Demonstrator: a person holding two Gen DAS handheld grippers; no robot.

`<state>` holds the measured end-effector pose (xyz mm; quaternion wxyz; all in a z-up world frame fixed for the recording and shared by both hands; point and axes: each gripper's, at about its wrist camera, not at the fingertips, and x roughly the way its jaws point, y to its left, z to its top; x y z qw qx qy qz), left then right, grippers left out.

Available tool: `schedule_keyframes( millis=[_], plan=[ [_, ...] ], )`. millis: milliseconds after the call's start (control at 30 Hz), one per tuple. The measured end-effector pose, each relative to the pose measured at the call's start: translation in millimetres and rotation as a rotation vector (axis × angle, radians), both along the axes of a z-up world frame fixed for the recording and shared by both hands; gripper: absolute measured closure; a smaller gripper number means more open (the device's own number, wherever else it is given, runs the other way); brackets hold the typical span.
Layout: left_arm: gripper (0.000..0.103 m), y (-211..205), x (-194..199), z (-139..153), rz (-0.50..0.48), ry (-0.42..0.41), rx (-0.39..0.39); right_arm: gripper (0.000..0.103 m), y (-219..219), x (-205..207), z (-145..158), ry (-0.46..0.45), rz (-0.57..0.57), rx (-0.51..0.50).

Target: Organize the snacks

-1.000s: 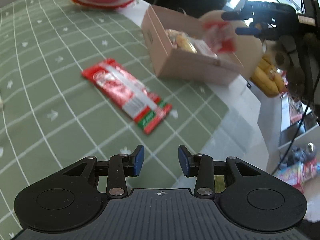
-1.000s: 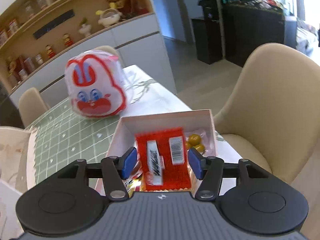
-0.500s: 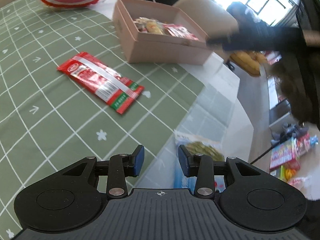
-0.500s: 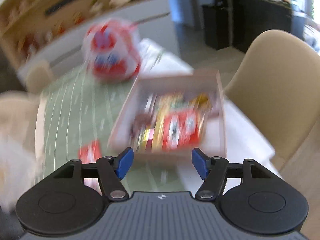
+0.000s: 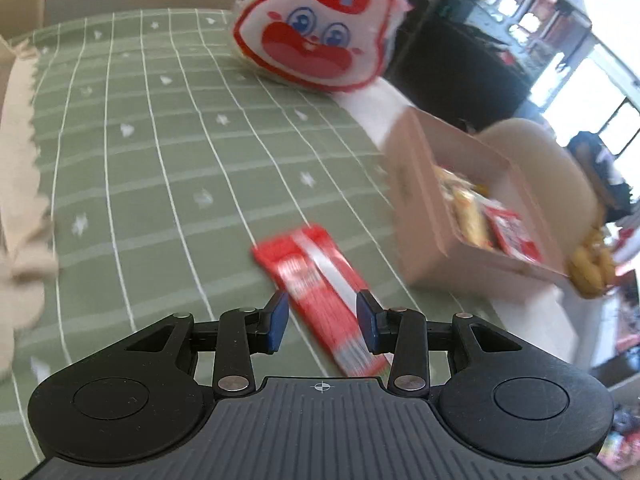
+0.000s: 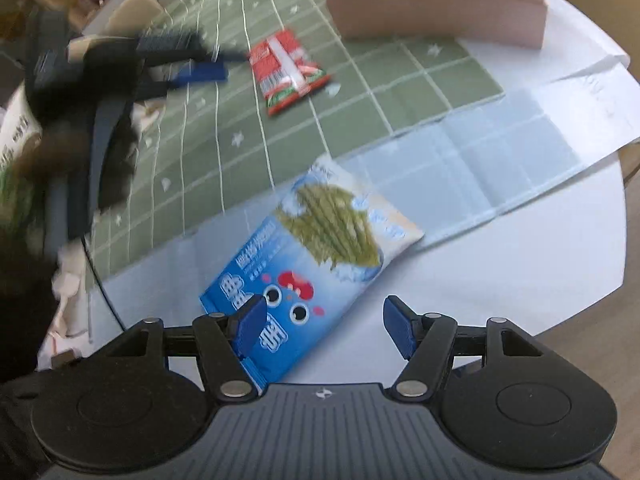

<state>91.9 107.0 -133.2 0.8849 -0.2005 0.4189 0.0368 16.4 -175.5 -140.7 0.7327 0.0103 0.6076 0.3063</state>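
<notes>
A red snack packet lies flat on the green checked cloth, and my open left gripper hovers right over its near end. The same packet shows in the right wrist view, with the left gripper blurred beside it. A pink open box holding several snacks stands to the right; it also shows in the right wrist view. A blue snack bag with green sticks printed on it lies on the white table, and my open, empty right gripper is just above its near end.
A big rabbit-face bag stands at the far side of the green cloth. A beige cloth lies at the left. A beige chair and bananas are behind the box. The round table's edge is at the right.
The right gripper has let the red packet go into the box and swung down over the blue bag. The left gripper has moved in over the red packet on the cloth.
</notes>
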Motion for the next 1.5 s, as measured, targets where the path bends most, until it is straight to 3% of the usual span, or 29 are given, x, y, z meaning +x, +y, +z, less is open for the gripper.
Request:
schedule_keyframes(
  millis=[100,233,300,400,533,600,667,733,833,867,933,1133,1167,1333,1500],
  plan=[
    [0.061,-7.6,25.7,-3.5,-0.002,0.019,0.034,0.038,5.8,-1.3,-4.0,-0.009,-0.001,-0.031],
    [0.061,-39.1,41.4,-10.1,-0.103,0.017,0.185,0.039,17.4,-3.5,-2.1,-0.041,0.057,-0.054],
    [0.061,-52.0,37.8,-12.9,-0.168,0.001,0.261,0.057,26.2,-9.5,-0.6,-0.082,0.098,-0.068],
    [0.061,-63.2,23.6,-14.8,-0.307,-0.022,0.321,0.069,38.3,-11.3,0.0,-0.125,0.146,-0.072],
    [0.059,-62.6,-8.1,-14.4,-0.462,-0.030,0.314,0.081,41.9,-2.0,3.7,-0.170,0.152,-0.064],
    [0.061,-54.3,-25.0,-15.0,-0.466,-0.008,0.321,0.087,43.2,5.7,5.6,-0.201,0.135,-0.074],
    [0.062,-44.0,-38.9,-15.3,-0.406,0.018,0.302,0.087,45.4,14.4,7.6,-0.235,0.118,-0.098],
    [0.064,-27.5,-53.4,-10.8,-0.318,0.041,0.228,0.087,47.8,21.5,10.9,-0.274,0.106,-0.125],
    [0.064,-5.5,-78.0,-9.8,-0.250,0.097,-0.082,0.084,47.5,25.9,15.9,-0.247,0.125,-0.072],
    [0.064,-3.5,-84.9,-13.3,-0.255,0.122,-0.172,0.079,47.4,26.4,15.7,-0.226,0.136,-0.051],
    [0.064,-8.0,-95.0,-19.6,-0.284,0.166,-0.249,0.069,47.9,24.8,12.0,-0.201,0.146,-0.042],
    [0.064,-33.7,-98.0,-29.5,-0.340,0.178,-0.299,0.067,51.7,13.2,0.3,-0.133,0.188,-0.018],
    [0.060,-36.8,-94.4,-28.4,-0.348,0.177,-0.294,0.067,52.2,11.8,-0.2,-0.129,0.189,-0.011],
    [0.059,-53.0,-84.2,-10.5,-0.401,0.124,-0.225,0.065,45.6,10.1,-1.4,-0.145,0.141,-0.006],
    [0.061,-49.7,-83.8,17.6,-0.411,0.007,-0.134,0.065,34.8,16.4,8.2,-0.183,0.039,0.080]
  ],
)
